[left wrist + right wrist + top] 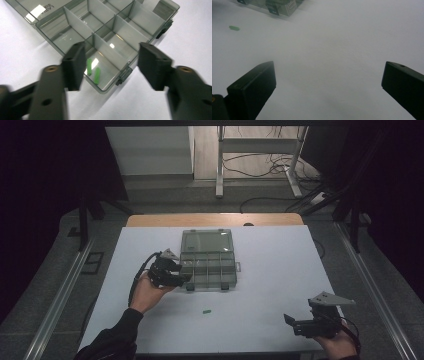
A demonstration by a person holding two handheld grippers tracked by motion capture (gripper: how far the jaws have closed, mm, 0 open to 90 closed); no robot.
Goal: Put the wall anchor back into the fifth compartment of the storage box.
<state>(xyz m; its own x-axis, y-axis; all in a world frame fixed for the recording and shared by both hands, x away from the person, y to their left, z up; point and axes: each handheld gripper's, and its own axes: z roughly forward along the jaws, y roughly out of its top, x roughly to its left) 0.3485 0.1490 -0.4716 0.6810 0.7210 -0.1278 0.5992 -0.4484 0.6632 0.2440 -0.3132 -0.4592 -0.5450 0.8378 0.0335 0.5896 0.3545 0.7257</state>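
Left gripper (110,67) jaws spread, empty, over organizer box (105,30); two green pegs (93,70) lie in its corner compartment. Third green peg (206,310) loose on white table (280,285). Right gripper (329,85) spread, idle. Pegs look light, stiff, slippery: pinch across mid-length

Compartment box (207,260) at tabletop (270,270) centre, two sticks (93,71) in its near-left compartment, a third stick (206,310) lying nearer on the tabletop.
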